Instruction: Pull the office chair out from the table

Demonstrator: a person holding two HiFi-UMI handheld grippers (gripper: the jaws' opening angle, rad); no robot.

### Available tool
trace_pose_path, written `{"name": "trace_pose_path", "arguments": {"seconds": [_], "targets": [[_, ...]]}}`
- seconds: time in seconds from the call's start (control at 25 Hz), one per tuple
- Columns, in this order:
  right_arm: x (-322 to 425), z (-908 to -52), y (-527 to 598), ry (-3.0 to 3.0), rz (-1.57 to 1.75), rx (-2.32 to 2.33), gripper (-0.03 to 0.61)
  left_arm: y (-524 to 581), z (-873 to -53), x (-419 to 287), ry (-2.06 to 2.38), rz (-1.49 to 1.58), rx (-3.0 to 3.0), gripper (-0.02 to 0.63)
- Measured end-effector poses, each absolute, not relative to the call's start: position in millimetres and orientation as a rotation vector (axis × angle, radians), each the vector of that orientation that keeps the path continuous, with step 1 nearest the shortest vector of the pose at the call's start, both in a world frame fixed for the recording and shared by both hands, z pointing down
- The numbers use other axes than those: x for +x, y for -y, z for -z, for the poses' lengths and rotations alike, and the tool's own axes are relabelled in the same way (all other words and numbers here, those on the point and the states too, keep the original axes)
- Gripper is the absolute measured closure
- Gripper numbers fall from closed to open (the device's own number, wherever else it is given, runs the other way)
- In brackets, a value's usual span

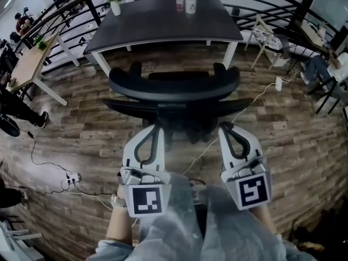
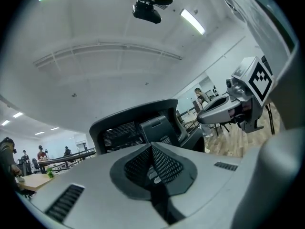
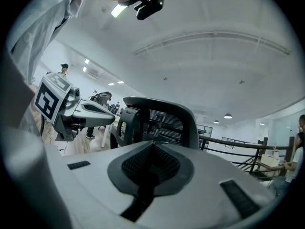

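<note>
The left gripper (image 1: 154, 128) had its two jaws pressed together, with nothing between them. The right gripper (image 1: 224, 126) was the same, closed and empty. Both were of pale grey plastic with dark ribbed pads, and each carried one cube with a black and white square marker. They pointed side by side at the back of the office chair (image 1: 174, 86), with their tips just before its lower part. I could not tell whether they touched it.

The chair was black, with a wide curved backrest of mesh and two armrests. Its back was turned to the person. It stood near the near edge of the table (image 1: 163, 23), with a strip of floor (image 1: 81, 124) showing between them.

The table had a dark rectangular top and white legs. At its far left corner stood one white vase (image 1: 116, 7) holding a small plant with pale flowers. Along the far edge stood two bottles (image 1: 185, 2), one pinkish and one white; their content was not visible.

The floor was of brown wooden planks, and thin cables (image 1: 49, 165) ran over it to one power strip (image 1: 72, 176).
</note>
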State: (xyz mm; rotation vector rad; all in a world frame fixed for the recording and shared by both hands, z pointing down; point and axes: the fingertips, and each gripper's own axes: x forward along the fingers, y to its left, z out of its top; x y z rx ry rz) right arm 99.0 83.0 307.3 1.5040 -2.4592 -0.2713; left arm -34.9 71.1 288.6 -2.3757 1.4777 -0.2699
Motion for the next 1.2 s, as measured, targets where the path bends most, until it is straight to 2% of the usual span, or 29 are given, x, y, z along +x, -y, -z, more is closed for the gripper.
{"name": "trace_pose_path", "arguments": {"seconds": [1.2], "targets": [[95,-320,-85,2.434,0.242,1.446,0.577,-69,-301,-33,-1.467,0.349,-2.432,0.611]]}}
